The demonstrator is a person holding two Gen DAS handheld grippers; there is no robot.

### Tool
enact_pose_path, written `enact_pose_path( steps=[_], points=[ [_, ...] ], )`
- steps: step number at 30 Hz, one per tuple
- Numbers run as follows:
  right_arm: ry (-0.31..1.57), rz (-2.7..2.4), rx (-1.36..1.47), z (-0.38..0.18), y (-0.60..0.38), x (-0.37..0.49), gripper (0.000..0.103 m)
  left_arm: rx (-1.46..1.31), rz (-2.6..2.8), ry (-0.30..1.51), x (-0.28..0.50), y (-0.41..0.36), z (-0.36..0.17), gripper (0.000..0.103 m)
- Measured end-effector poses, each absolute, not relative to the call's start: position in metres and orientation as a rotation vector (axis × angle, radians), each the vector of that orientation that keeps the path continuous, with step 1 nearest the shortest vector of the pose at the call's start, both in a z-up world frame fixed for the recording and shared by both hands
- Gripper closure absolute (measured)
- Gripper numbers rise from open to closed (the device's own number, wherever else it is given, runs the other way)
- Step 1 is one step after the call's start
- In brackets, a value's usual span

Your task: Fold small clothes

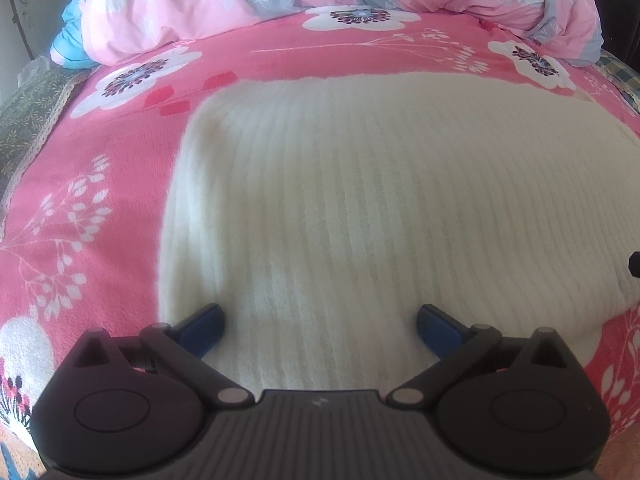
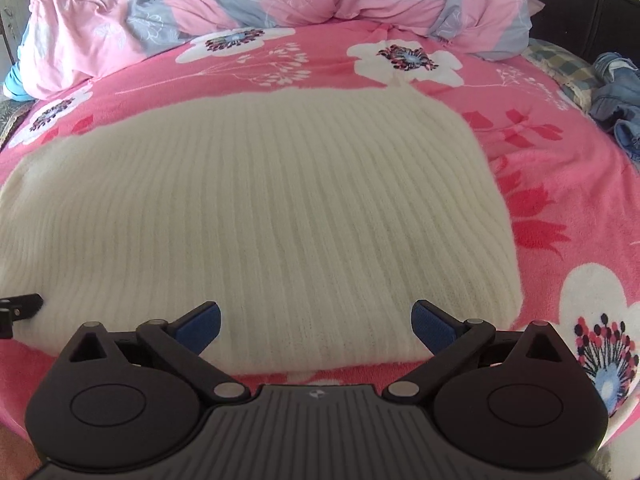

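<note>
On the pink flowered blanket (image 2: 560,184) lies the cream ribbed sweater (image 2: 260,208), folded flat. I see my left gripper (image 1: 320,328) and right gripper (image 2: 316,326) above its near edge, both spread wide, holding nothing.

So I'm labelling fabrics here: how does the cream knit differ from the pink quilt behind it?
The cream knit is plain and ribbed; the pink quilt is printed with flowers and grey bands. The cream knit lies flat and smooth near both open grippers, the left gripper and the right gripper; the pink quilt is bunched up at the far edge. Both rest on the floral blanket.
</note>
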State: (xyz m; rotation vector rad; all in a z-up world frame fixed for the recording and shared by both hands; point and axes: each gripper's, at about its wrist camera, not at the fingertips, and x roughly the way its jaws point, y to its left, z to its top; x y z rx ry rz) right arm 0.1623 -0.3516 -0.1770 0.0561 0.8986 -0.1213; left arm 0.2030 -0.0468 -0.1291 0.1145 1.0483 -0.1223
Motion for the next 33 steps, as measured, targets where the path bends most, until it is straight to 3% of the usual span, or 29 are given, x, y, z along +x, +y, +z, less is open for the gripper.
enact_pose_path(
  steps=[6,20,33],
  points=[
    [0.853,-0.105,0.038,-0.166,-0.334,0.178,0.000,0.097,-0.121,1.053,0.203,-0.045,-0.129,0.000],
    [0.840,-0.096,0.002,-0.213,-0.313,0.194,0.000,0.076,-0.118,1.055,0.203,-0.043,-0.129,0.000],
    [0.903,-0.078,0.027,-0.212,-0.319,0.202,0.000,0.064,-0.104,1.024,0.197,-0.044,-0.132,0.000]
  ],
)
